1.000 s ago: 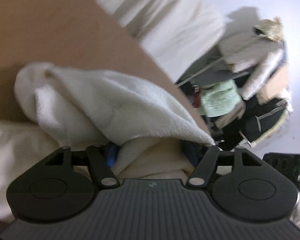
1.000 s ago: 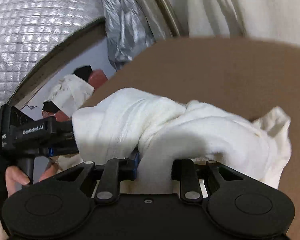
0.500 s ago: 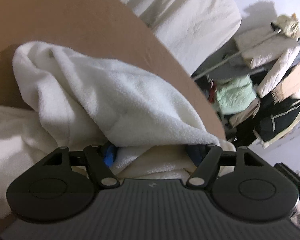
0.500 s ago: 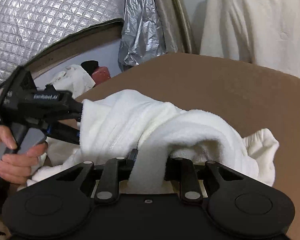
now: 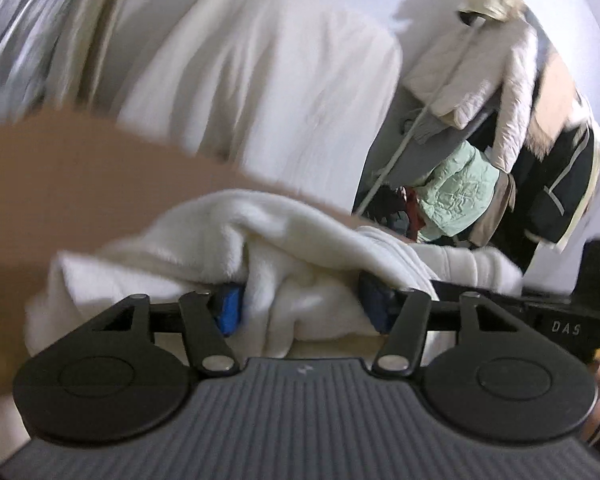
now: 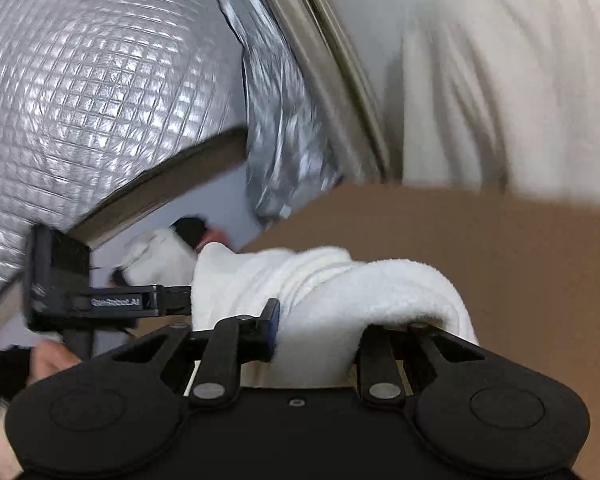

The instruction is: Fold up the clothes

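Left wrist view first: the left gripper (image 5: 300, 308) has a thick bunch of the fluffy white fleece garment (image 5: 260, 240) packed between its two blue-padded fingers (image 5: 230, 312), and its jaws are closing on that cloth, which fills the gap from pad to pad. The garment is draped over the fingers and lifted off the brown tabletop (image 5: 60, 176), trailing to the left and right of the tool. Behind the table hangs a pale cream sheet or curtain (image 5: 260, 80), and farther right stands a clothes rack loaded with a quilted cream jacket (image 5: 480, 72), a mint-green padded jacket (image 5: 456, 196) and dark garments (image 5: 556, 196). From the right wrist camera, the right gripper (image 6: 318, 328) is clamped on another fold of the same fleece (image 6: 360, 292), the cloth bulging up between the fingers and spilling over the right one; its jaws are closing a little more. To its left, the black body of the other handheld tool (image 6: 100, 300) reaches into the same bundle, with a person's hand (image 6: 48, 360) in a dark sleeve below it. A silvery quilted foil cover (image 6: 100, 100) fills the background above the table (image 6: 500, 260).
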`<action>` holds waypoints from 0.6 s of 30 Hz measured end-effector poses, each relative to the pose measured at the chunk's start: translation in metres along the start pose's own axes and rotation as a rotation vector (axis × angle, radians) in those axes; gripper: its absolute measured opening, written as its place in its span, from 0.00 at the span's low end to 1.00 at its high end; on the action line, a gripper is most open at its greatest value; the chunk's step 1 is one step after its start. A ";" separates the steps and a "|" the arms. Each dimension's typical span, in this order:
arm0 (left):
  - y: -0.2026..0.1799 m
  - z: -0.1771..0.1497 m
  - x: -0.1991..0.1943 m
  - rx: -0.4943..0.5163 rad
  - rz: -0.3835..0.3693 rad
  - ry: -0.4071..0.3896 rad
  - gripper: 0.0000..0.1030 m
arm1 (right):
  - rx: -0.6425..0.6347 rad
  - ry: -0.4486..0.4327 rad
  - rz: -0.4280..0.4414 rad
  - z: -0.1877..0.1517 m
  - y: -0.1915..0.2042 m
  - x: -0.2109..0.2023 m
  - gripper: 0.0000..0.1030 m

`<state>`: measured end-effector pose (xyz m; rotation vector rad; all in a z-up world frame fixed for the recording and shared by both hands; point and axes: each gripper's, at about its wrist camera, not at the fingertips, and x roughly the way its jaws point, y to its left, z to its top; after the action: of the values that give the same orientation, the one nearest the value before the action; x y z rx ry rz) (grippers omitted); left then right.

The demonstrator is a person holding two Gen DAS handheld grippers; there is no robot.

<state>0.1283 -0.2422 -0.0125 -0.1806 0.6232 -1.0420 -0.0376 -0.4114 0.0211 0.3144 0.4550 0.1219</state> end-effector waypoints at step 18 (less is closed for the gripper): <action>0.101 -0.098 0.051 -0.226 0.386 0.271 0.80 | 0.090 0.115 -0.494 -0.043 -0.128 0.031 0.64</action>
<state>0.1668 -0.2194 -0.1552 -0.1094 0.9803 -0.6247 -0.0232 -0.5148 -0.0694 0.2756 0.6407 -0.3643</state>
